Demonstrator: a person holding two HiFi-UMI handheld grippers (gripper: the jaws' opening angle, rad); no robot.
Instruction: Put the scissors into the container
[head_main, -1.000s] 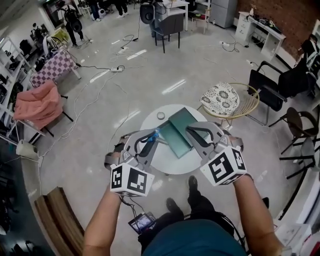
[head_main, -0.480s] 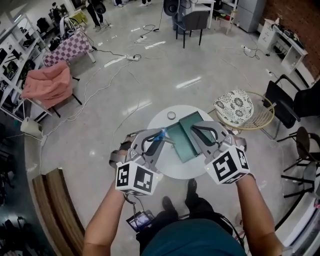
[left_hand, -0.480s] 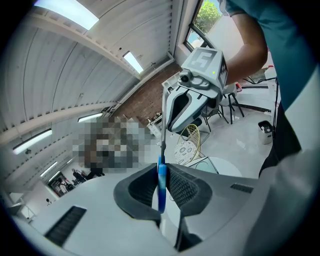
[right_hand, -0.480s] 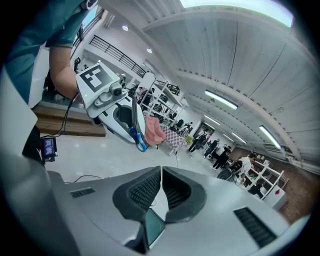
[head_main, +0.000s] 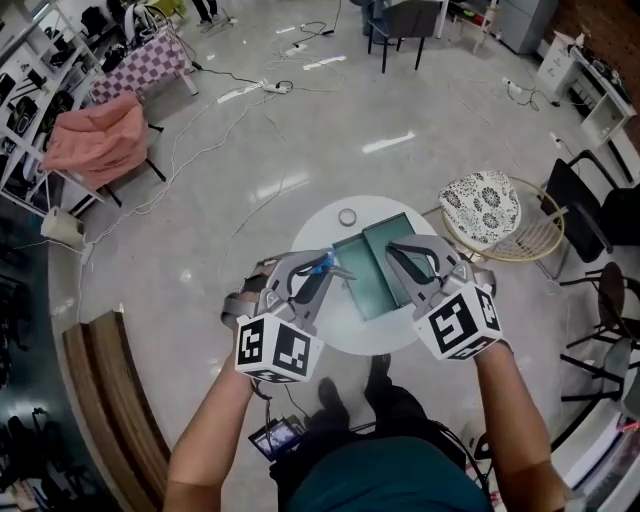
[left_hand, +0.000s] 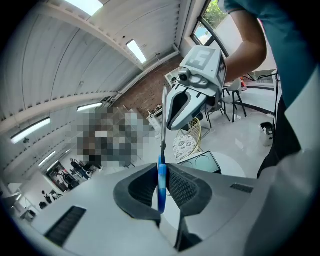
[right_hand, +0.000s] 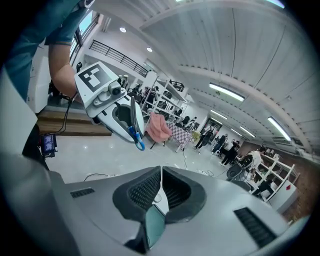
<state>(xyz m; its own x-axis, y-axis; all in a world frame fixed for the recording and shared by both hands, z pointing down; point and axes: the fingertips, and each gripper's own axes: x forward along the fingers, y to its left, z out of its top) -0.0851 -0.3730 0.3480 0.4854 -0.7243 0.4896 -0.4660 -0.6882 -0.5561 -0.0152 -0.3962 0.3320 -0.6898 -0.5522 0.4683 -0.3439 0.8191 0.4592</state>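
— What moved?

— The left gripper (left_hand: 161, 186) came a little closer to the green container (head_main: 372, 268). Its fingers are squeezed tight on the blue handle of the scissors (left_hand: 163, 125).

— So are the scissors in yet?

— No. They're up in the air, just beside the container's left edge, over the white table (head_main: 345, 325). I think dropping them in comes next.

— And the other one?

— The right gripper (right_hand: 160, 186) is pinched closed with nothing in it.

— What can't you see?

— The right gripper covers part of the container. The scissor tips are too small to see. So is that little round thing (head_main: 347, 217).
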